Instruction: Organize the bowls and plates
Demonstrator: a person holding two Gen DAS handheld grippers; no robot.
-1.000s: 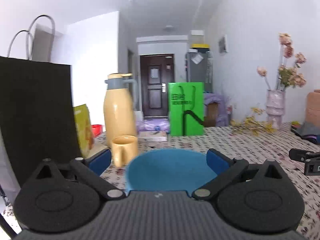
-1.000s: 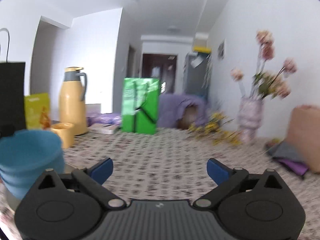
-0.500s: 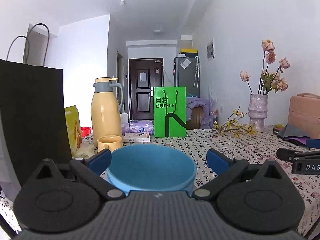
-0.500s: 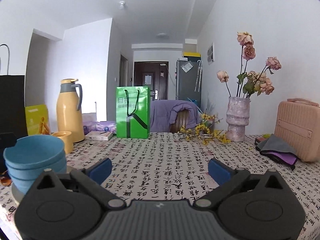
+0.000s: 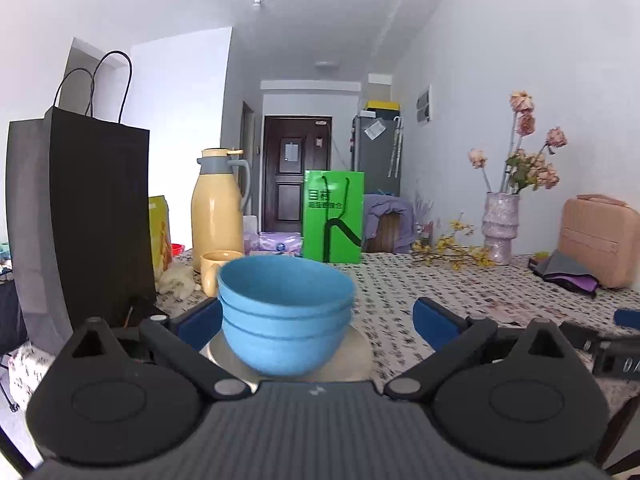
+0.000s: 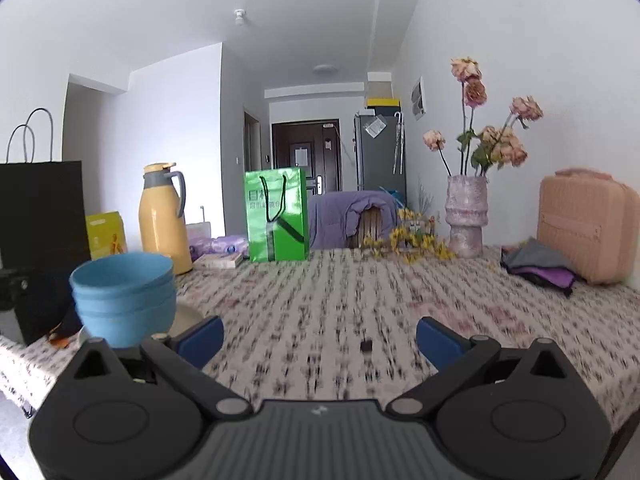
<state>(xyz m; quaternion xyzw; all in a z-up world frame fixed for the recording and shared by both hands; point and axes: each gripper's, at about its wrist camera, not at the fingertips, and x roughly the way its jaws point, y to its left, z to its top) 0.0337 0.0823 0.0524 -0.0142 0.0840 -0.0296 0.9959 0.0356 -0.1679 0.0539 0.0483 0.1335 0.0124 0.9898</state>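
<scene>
A stack of three blue bowls (image 5: 285,316) stands on a pale plate (image 5: 360,354) on the patterned tablecloth. My left gripper (image 5: 316,320) is open and empty, with the bowls just ahead between its blue fingertips, nearer the left one. The stack also shows at the left in the right wrist view (image 6: 124,296), with the plate's rim (image 6: 188,314) beside it. My right gripper (image 6: 318,338) is open and empty over the tablecloth, to the right of the bowls.
A black paper bag (image 5: 80,224) stands close on the left. Behind the bowls are a yellow mug (image 5: 212,270), a yellow thermos (image 5: 218,208) and a green bag (image 5: 334,216). A vase of flowers (image 6: 466,216), a pink case (image 6: 588,224) and folded cloths (image 6: 536,266) sit far right.
The left gripper has drawn back from the bowls, so the whole stack and the plate under it now show. The right gripper has shifted back and to the right.
</scene>
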